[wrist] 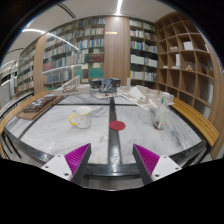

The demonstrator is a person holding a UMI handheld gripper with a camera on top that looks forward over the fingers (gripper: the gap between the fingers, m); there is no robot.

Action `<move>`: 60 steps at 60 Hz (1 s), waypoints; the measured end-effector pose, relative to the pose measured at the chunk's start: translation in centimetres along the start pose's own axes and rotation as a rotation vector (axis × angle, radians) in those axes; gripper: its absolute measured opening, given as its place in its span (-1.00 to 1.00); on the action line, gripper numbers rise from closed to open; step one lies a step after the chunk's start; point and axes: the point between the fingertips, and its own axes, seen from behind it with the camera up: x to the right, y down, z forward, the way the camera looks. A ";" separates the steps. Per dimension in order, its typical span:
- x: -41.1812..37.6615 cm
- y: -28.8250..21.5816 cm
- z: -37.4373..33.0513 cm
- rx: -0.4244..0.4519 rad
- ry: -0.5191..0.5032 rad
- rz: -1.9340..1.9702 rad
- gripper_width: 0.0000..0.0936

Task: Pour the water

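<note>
My gripper (110, 153) is open and empty, held low over the near end of a white marble table (60, 135). Its magenta pads (75, 158) stand wide apart. Beyond the fingers a small pale yellow cup (80, 119) sits on the table to the left. A flat red disc (117, 125) lies straight ahead near the table's middle. A white bottle-like container (160, 119) stands to the right. None of them touches the fingers.
A dark seam (112, 140) runs down the table's middle. White crumpled material (148, 97) and dark objects (103, 86) lie at the far end. A wooden bench (196, 122) stands on the right, a wooden tray (38, 104) on the left, and bookshelves (85, 45) behind.
</note>
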 end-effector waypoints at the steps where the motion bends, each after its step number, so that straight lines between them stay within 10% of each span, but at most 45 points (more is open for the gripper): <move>1: 1.2 0.4 0.6 -0.006 0.012 0.000 0.83; 44: 29.9 -8.5 25.9 0.180 0.278 0.051 0.75; 51: 29.9 -9.2 27.9 0.216 0.254 0.016 0.17; 60: 29.9 -9.3 27.8 0.222 0.270 0.023 -0.10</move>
